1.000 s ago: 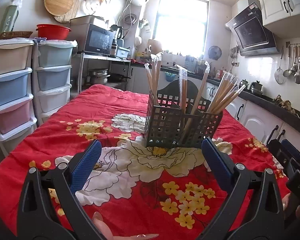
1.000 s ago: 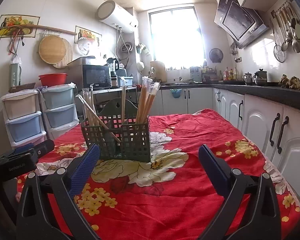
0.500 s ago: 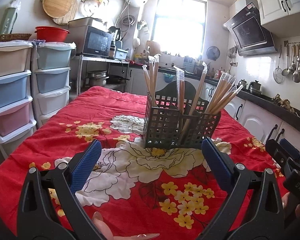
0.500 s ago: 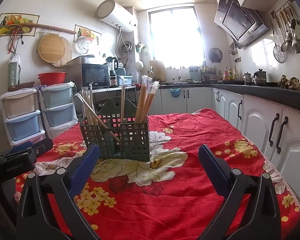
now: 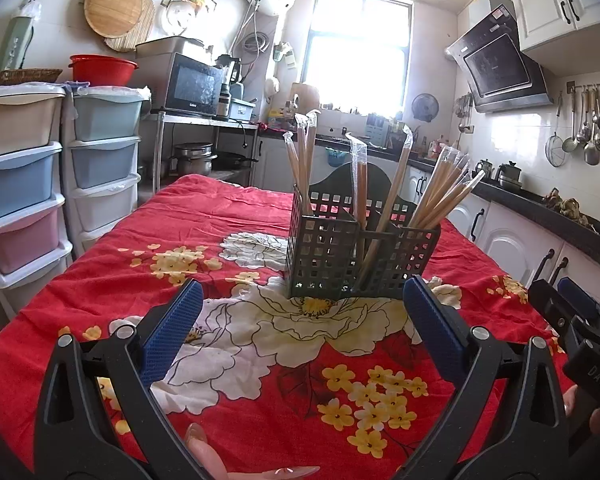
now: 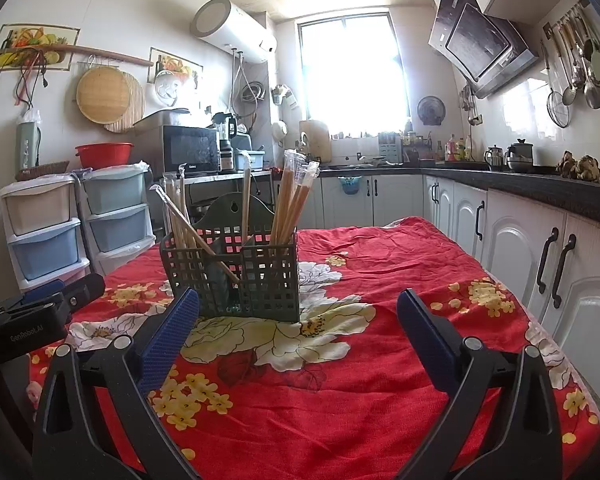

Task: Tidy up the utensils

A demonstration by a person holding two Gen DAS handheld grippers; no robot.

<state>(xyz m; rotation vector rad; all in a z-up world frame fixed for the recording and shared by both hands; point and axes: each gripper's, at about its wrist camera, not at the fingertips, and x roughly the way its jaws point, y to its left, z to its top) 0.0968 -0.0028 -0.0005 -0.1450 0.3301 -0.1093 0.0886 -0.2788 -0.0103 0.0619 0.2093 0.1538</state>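
Your left gripper (image 5: 300, 324) wide open, empty, low in frame. Right gripper (image 6: 296, 324) same, spread, nothing held. Utensil caddy (image 5: 360, 256) mid-frame on bench (image 5: 220, 216), wrapped chopsticks (image 5: 444, 192) standing in compartments.

home kitchen | range hood (image 5: 500, 68) | microwave (image 6: 188, 150) | hanging ladles (image 5: 592, 128) | white cabinets (image 6: 540, 264)

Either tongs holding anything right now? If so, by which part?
Nothing held. Left tongs and right tongs are both open and empty, short of the utensil basket.
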